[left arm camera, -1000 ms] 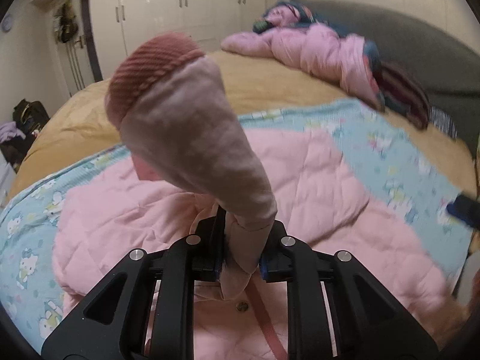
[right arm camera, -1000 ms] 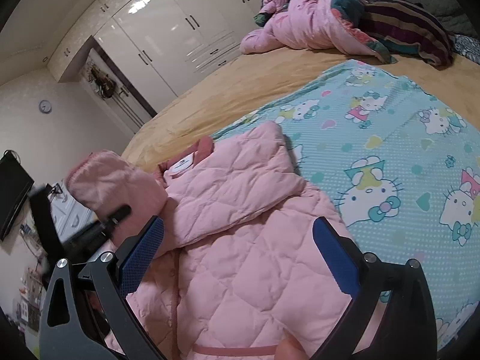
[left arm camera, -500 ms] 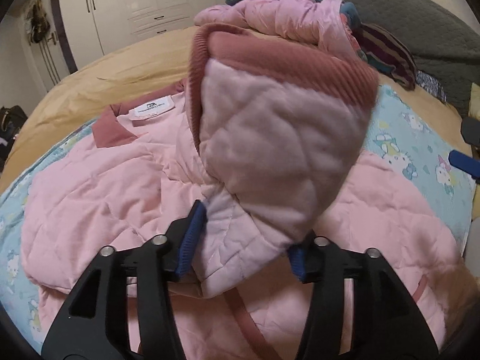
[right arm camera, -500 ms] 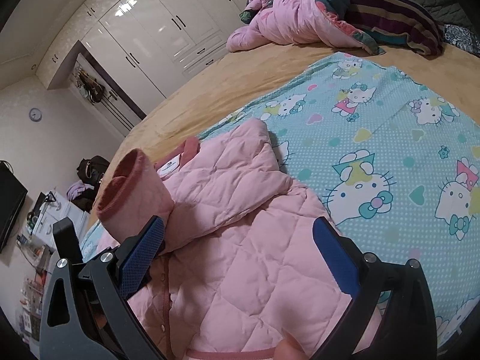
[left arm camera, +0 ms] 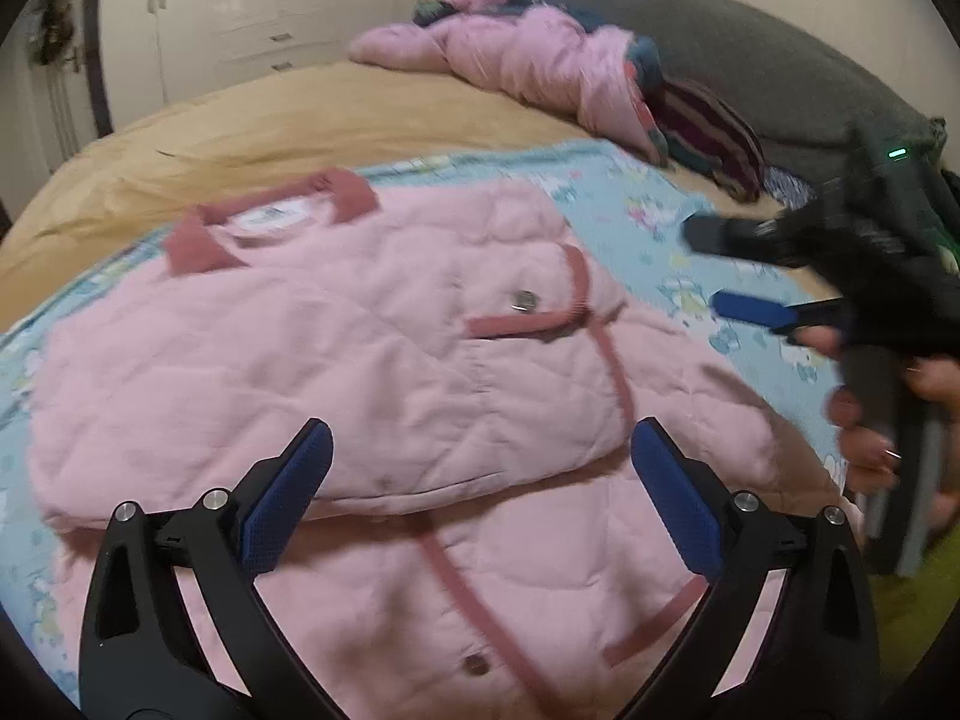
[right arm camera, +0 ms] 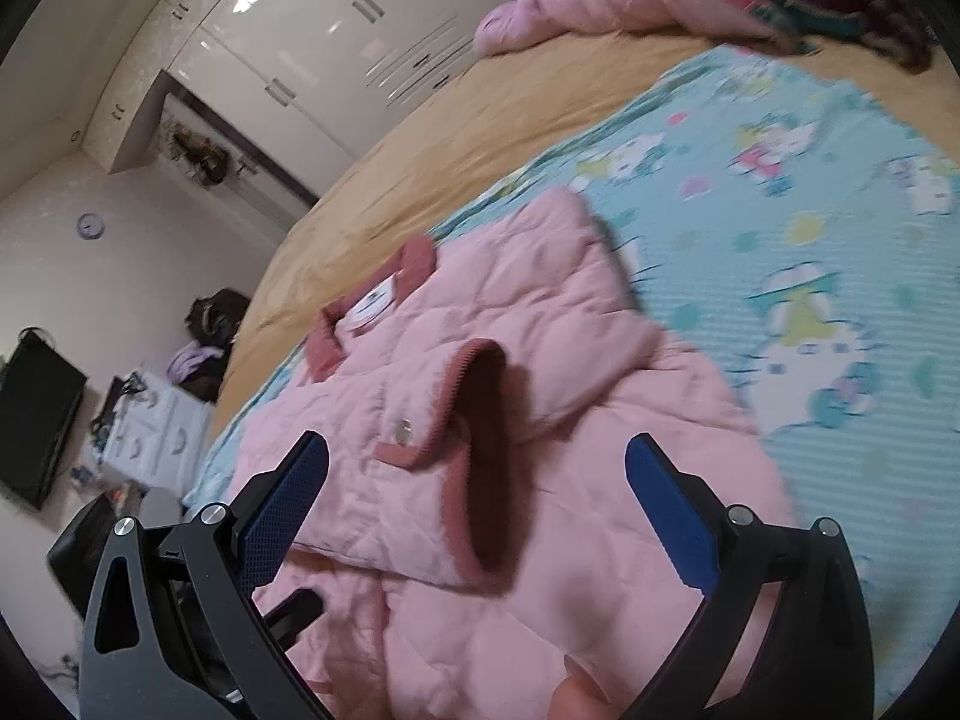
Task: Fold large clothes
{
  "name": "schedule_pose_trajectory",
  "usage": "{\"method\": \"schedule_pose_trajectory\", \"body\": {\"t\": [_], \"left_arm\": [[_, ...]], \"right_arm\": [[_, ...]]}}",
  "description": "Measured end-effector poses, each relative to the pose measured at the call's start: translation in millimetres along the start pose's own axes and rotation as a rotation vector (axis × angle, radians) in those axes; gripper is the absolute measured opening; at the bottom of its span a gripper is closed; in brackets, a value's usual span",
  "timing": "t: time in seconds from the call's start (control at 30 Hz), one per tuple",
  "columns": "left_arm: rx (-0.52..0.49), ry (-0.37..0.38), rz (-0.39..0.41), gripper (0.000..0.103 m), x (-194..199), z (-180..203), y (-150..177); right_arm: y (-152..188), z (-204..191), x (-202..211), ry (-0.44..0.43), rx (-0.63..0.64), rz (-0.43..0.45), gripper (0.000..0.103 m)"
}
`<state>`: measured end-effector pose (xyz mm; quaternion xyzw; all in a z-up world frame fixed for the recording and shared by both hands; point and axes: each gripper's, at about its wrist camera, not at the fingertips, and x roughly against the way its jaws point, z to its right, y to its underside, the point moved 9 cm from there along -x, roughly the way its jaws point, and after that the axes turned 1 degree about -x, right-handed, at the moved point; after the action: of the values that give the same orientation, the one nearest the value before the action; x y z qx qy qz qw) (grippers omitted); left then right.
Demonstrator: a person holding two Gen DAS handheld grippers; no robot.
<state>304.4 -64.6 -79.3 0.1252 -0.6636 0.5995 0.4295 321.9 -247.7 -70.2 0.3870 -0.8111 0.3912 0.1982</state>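
A pink quilted jacket (left arm camera: 336,348) with darker pink collar and trim lies on a blue cartoon-print sheet (left arm camera: 654,222) on the bed. Its sleeve (left arm camera: 540,324) lies folded across the chest, cuff toward the right. My left gripper (left arm camera: 477,480) is open and empty, hovering just above the jacket's lower front. My right gripper (right arm camera: 477,504) is open and empty above the folded sleeve cuff (right arm camera: 480,456); it also shows at the right of the left wrist view (left arm camera: 750,276), over the sheet beside the jacket.
A heap of pink and striped clothes (left arm camera: 570,66) lies at the far side of the tan bed (left arm camera: 288,120), by a grey headboard (left arm camera: 750,66). White wardrobes (right arm camera: 336,42) stand behind. A TV (right arm camera: 36,414) and cluttered floor lie left.
My left gripper held the sleeve raised, carried it across the jacket and opened. The sleeve now lies flat on the chest. My right gripper stayed open and shifted closer over the cuff.
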Motion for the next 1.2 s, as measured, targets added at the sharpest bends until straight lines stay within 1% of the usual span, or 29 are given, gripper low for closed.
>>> {"method": "schedule_pose_trajectory", "body": {"t": [0.1, 0.2, 0.23, 0.3, 0.4, 0.43, 0.47, 0.5, 0.53, 0.57, 0.63, 0.67, 0.73, 0.77, 0.83, 0.93, 1.0, 1.1, 1.2], "left_arm": [[0.04, -0.055, 0.034, 0.094, 19.4, -29.3, -5.4], [0.112, -0.15, 0.067, 0.094, 40.3, -76.7, -8.9], [0.153, -0.187, 0.072, 0.094, 47.2, -97.8, -8.2], [0.233, -0.229, 0.082, 0.094, 59.5, -133.0, -5.4], [0.325, -0.28, 0.099, 0.094, 74.8, -173.0, -2.8], [0.365, -0.299, 0.107, 0.094, 81.2, -188.6, -0.5], [0.397, -0.315, 0.112, 0.094, 85.8, -200.8, 1.9], [0.427, -0.327, 0.117, 0.094, 90.1, -212.4, 4.4], [0.445, -0.334, 0.122, 0.094, 94.3, -219.1, 7.0], [0.466, -0.347, 0.127, 0.094, 97.3, -228.1, 9.0], [0.5, -0.365, 0.131, 0.094, 103.2, -241.1, 14.0], [0.513, -0.368, 0.132, 0.094, 104.3, -244.2, 15.2], [0.527, -0.365, 0.136, 0.094, 105.1, -247.5, 17.1], [0.528, -0.367, 0.136, 0.094, 105.2, -248.2, 17.2], [0.526, -0.368, 0.136, 0.094, 102.6, -248.3, 13.0], [0.527, -0.361, 0.145, 0.094, 98.0, -248.0, 3.4], [0.526, -0.348, 0.15, 0.094, 91.7, -245.9, -6.1], [0.523, -0.33, 0.136, 0.094, 76.8, -243.4, -15.1], [0.511, -0.314, 0.115, 0.094, 58.7, -239.7, -20.3]], "right_arm": [[-5.3, -9.4, -24.9, -0.005, 0.024, -0.044, 0.099], [-14.2, -13.0, -49.6, 0.004, 0.035, -0.075, 0.099], [-16.1, -13.2, -54.6, 0.004, 0.035, -0.082, 0.099], [-19.6, -11.8, -70.4, 0.008, 0.031, -0.104, 0.099], [-16.1, -4.3, -91.0, 0.023, 0.015, -0.147, 0.099], [-13.1, -3.7, -94.9, 0.017, 0.016, -0.156, 0.095], [-9.5, -4.2, -98.0, 0.02, 0.024, -0.162, 0.08], [-5.7, -6.3, -99.7, 0.023, 0.041, -0.166, 0.073], [-3.4, -9.1, -100.1, 0.015, 0.053, -0.166, 0.057], [-0.6, -13.6, -99.5, 0.004, 0.071, -0.161, 0.043], [0.5, -26.1, -93.9, -0.001, 0.137, -0.135, 0.025], [-0.1, -32.9, -90.3, 0.0, 0.174, -0.124, 0.019], [-5.5, -54.7, -78.5, -0.005, 0.282, -0.088, 0.015], [-13.4, -75.2, -66.4, -0.003, 0.372, -0.043, 0.014], [-29.8, -107.3, -46.8, -0.001, 0.487, 0.034, 0.014], [-57.1, -147.1, -26.0, -0.019, 0.584, 0.099, 0.014], [-72.2, -162.1, -21.2, -0.017, 0.623, 0.124, 0.014], [-88.4, -164.7, -29.9, 0.036, 0.67, 0.142, 0.014], [-95.3, -145.6, -50.7, 0.096, 0.645, 0.111, 0.014]]}}
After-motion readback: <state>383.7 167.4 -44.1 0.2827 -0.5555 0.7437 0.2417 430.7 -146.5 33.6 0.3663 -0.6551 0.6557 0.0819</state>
